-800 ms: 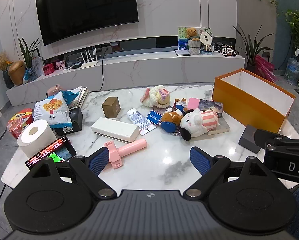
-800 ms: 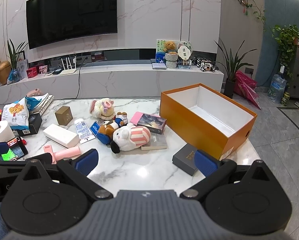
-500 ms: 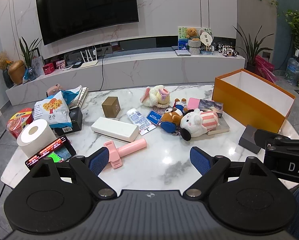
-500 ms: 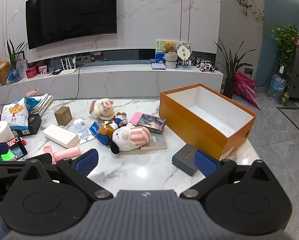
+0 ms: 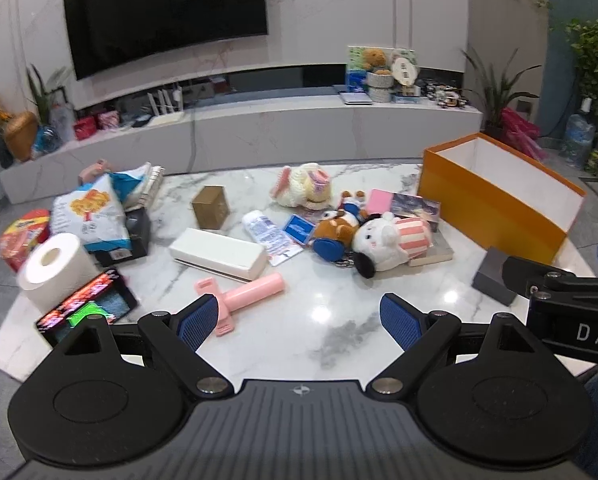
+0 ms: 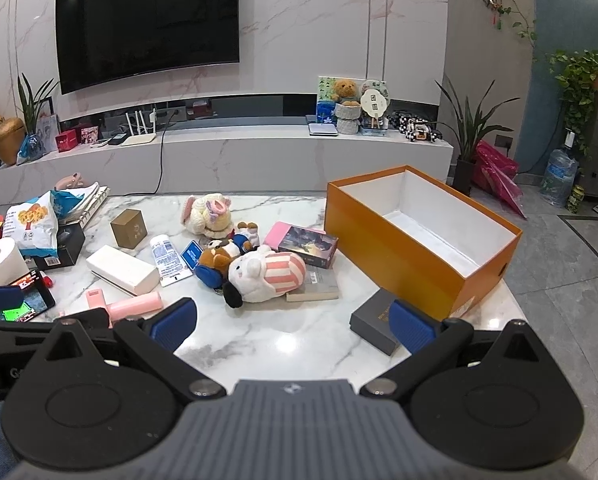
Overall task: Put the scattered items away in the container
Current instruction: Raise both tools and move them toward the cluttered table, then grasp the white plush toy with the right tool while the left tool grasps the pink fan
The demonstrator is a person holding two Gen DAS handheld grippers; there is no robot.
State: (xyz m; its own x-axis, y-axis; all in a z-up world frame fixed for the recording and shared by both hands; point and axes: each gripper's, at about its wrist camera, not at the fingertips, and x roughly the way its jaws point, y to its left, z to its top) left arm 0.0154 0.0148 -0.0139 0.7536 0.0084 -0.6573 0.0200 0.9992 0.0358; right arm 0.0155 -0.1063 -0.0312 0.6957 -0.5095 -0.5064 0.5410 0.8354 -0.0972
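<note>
An open orange box [image 6: 415, 248] with a white inside stands empty at the table's right; it also shows in the left wrist view [image 5: 495, 204]. Scattered items lie left of it: a striped plush [image 6: 265, 278], a brown plush [image 6: 219, 256], a cream plush [image 6: 209, 214], books [image 6: 307, 242], a white box [image 6: 121, 270], a pink roller [image 5: 247, 292], a tube [image 5: 265, 230], a brown cube [image 5: 210, 207] and a dark box [image 6: 373, 320]. My left gripper [image 5: 299, 318] and right gripper [image 6: 291, 322] are both open and empty, above the near table edge.
At the table's left are a toilet roll [image 5: 53, 266], a snack bag [image 5: 93, 216], a red packet [image 5: 21, 236] and a phone [image 5: 87, 310]. The marble table [image 5: 331, 316] shows bare marble in front. A TV bench [image 6: 259, 152] stands behind.
Both grippers have shifted slightly; the left view has tilted a little and is blurred by motion. Nothing on the table has moved and both grippers stay open.
</note>
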